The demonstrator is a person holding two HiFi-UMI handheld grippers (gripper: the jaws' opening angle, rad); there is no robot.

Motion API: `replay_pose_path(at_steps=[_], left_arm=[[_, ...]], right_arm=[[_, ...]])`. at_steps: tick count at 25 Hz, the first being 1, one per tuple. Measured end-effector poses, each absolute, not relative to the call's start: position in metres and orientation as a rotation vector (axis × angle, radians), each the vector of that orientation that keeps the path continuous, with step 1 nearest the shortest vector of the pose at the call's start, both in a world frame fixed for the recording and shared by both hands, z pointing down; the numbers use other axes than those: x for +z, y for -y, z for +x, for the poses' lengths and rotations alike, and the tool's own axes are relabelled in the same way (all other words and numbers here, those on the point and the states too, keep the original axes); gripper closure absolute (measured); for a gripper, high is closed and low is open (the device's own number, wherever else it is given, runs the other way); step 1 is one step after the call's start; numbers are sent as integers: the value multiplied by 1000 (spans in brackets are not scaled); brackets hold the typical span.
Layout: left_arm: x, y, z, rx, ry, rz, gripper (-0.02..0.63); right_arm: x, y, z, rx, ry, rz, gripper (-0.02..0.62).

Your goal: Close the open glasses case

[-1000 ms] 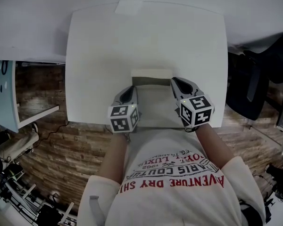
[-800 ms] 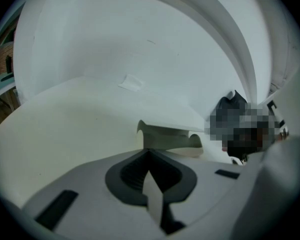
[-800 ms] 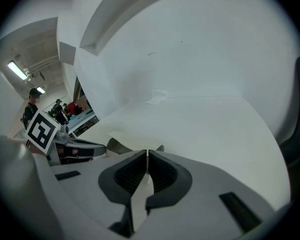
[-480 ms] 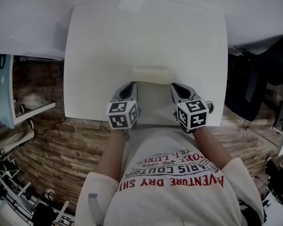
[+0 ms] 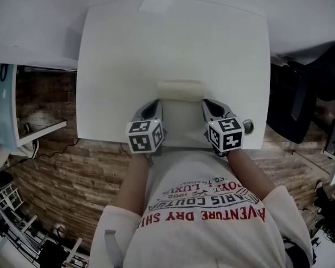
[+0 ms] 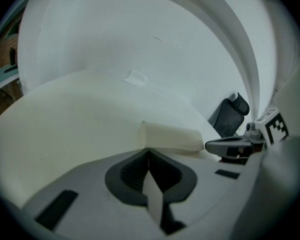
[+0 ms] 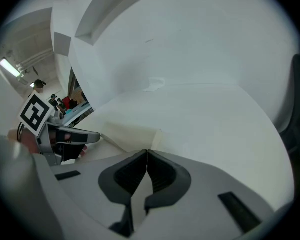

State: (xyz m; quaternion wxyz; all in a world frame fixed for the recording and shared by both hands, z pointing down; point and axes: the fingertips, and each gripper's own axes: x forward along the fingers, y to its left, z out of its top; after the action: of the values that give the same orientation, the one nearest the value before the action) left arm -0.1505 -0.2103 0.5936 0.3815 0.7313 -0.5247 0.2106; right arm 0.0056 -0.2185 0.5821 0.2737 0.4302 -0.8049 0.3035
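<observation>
Okay, I read left claw and right claw both fully closed, gripping nothing. Tips flank the glasses case flap, probably to fold it toward 12 o'clock. Case lies on the table, near my 6 o'clock edge.

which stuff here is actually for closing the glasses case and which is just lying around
For the job: glasses case, left gripper, right gripper, both with jaws together.
Lying about: paper patch at the far edge of the table, black chair beside it.
</observation>
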Motion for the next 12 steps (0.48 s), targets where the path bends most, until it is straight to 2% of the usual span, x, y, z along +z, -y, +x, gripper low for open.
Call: replay_pose_path(at_steps=[12], left_arm=[[576, 211, -157, 484, 1373, 1879, 601]], right_arm=[[568, 221, 4, 837, 2188, 1193, 582]])
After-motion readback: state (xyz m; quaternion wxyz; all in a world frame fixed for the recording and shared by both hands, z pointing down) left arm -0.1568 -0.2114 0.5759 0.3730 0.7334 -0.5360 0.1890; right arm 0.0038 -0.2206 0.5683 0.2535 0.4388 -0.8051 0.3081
